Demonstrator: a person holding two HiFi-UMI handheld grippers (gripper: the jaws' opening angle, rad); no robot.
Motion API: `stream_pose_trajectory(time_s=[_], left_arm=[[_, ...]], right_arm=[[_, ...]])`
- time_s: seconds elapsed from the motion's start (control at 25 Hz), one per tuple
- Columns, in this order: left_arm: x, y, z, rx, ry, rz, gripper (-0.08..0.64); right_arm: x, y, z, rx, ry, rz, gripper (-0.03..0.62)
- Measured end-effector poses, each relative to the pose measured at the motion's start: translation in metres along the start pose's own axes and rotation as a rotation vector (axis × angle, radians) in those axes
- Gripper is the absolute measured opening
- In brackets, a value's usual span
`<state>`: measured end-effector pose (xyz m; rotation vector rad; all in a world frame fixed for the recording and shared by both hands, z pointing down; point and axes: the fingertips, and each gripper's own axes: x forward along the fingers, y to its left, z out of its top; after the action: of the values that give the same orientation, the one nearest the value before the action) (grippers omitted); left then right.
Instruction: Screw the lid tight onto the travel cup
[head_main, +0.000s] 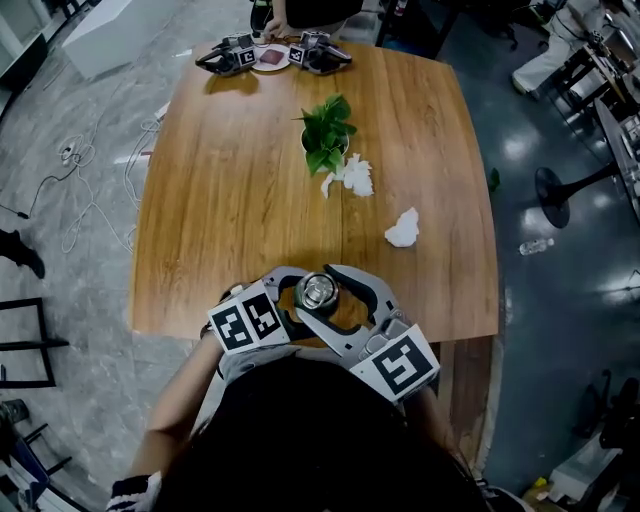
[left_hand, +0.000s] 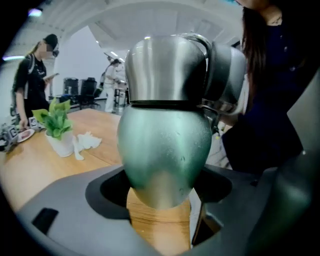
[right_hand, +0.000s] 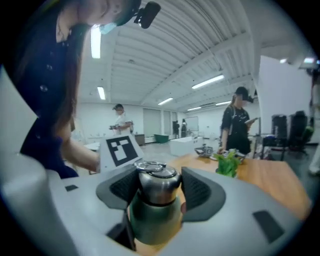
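**While Left Gripper Grips Cup Body, Right Gripper Clamps Lid**

Where the wooden table (head_main: 230, 180) meets the person's body, the travel cup (left_hand: 165, 150) stands upright at the near edge, held between both tools. Its green metallic body is broad at the shoulder and narrows toward the base. The steel lid (left_hand: 167, 70) sits on top, with a thin dark seam between the two parts. Whether the base rests on the wood cannot be told.

Left gripper (left_hand: 161, 197): jaws closed against the lower body of the cup, one on each side.

Right gripper (right_hand: 156, 187): ribbed pads (right_hand: 197, 190) pressed to either side of the lid, above the green body. A wire loop lies flat on the lid's crown.

From the head view the two grippers converge on the cup from the left and right, marker cubes toward the person.

Other items noted: a potted plant (head_main: 326, 135) near the table's centre, crumpled white paper (head_main: 352, 176) just beside it, and a second white wad (head_main: 403, 229) further right. At the far end lie two more grippers (head_main: 228, 57) flanking a small plate (head_main: 271, 57). A person in dark clothing (left_hand: 32, 75) stands there.
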<state>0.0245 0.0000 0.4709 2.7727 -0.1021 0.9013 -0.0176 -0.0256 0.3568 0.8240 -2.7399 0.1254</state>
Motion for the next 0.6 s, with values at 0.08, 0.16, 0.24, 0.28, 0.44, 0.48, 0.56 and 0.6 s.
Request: stream_pose_trajectory(time_s=[0.08, 0.16, 0.24, 0.28, 0.44, 0.48, 0.56, 0.6], left_arm=[[0.001, 0.017, 0.003, -0.037, -0.003, 0.128, 0.387], [0.001, 0.024, 0.005, -0.044, -0.005, 0.178, 0.387], [0.0, 0.02, 0.003, -0.033, -0.012, 0.137, 0.387], [-0.001, 0.015, 0.002, -0.019, -0.017, 0.094, 0.387], [-0.005, -0.01, 0.0, 0.058, -0.014, -0.11, 0.387], [-0.004, -0.012, 0.0, 0.067, -0.005, -0.118, 0.387], [0.0, -0.006, 0.0, 0.061, 0.01, -0.058, 0.387], [0.001, 0.001, 0.001, 0.044, 0.009, -0.003, 0.387]], right_arm=[[0.003, -0.012, 0.001, -0.002, -0.003, -0.147, 0.272], [0.003, -0.016, 0.004, 0.048, -0.036, -0.196, 0.272], [0.001, -0.01, 0.007, 0.095, -0.056, -0.117, 0.272], [-0.001, -0.006, 0.009, 0.11, -0.056, -0.056, 0.273], [-0.008, 0.004, 0.005, 0.159, -0.036, 0.14, 0.273], [-0.008, 0.005, 0.003, 0.149, -0.033, 0.159, 0.273], [-0.004, 0.004, 0.001, 0.084, -0.024, 0.113, 0.272], [-0.002, 0.001, 0.001, 0.049, -0.019, 0.051, 0.272]])
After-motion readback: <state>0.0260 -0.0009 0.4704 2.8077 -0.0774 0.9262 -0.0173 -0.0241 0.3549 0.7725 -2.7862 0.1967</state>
